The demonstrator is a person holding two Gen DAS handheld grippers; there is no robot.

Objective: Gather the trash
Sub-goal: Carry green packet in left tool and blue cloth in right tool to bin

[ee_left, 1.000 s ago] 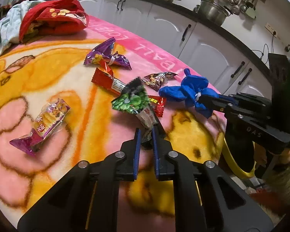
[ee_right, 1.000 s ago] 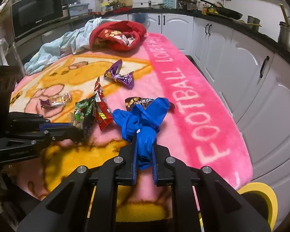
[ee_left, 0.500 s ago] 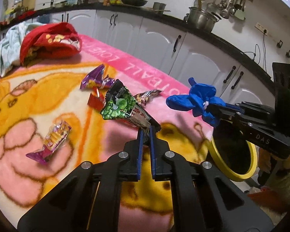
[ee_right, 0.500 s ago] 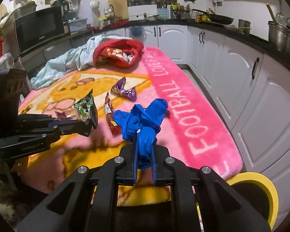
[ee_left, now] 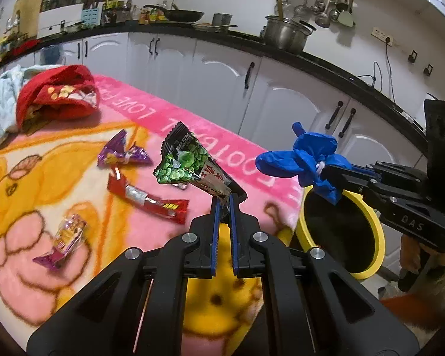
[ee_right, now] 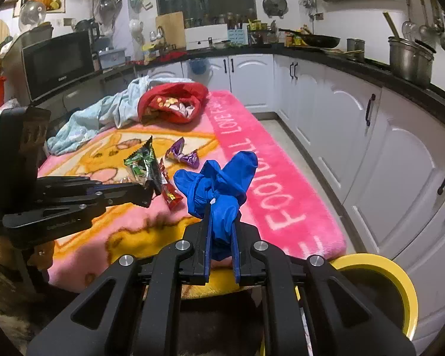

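Note:
My left gripper (ee_left: 224, 200) is shut on a green snack wrapper (ee_left: 187, 164) and holds it up above the blanket; the wrapper also shows in the right wrist view (ee_right: 141, 164). My right gripper (ee_right: 221, 210) is shut on a knotted blue bag (ee_right: 219, 184), held in the air above the rim of the yellow bin (ee_left: 370, 222). The blue bag (ee_left: 305, 155) and the right gripper (ee_left: 335, 175) show in the left wrist view. On the blanket lie a red wrapper (ee_left: 148, 200), a purple wrapper (ee_left: 123, 155) and a small clear and purple wrapper (ee_left: 63, 241).
The pink and orange blanket (ee_left: 29, 160) covers the table. A red cloth (ee_left: 55, 96) and a pale blue cloth (ee_right: 98, 118) lie at its far end. White cabinets (ee_left: 210, 83) run along the right. The yellow bin (ee_right: 400, 284) stands on the floor off the table's near corner.
Both grippers have lifted and pulled back toward the table's near corner. The green wrapper has come up off the blanket, and the blue bag now hangs over the yellow bin.

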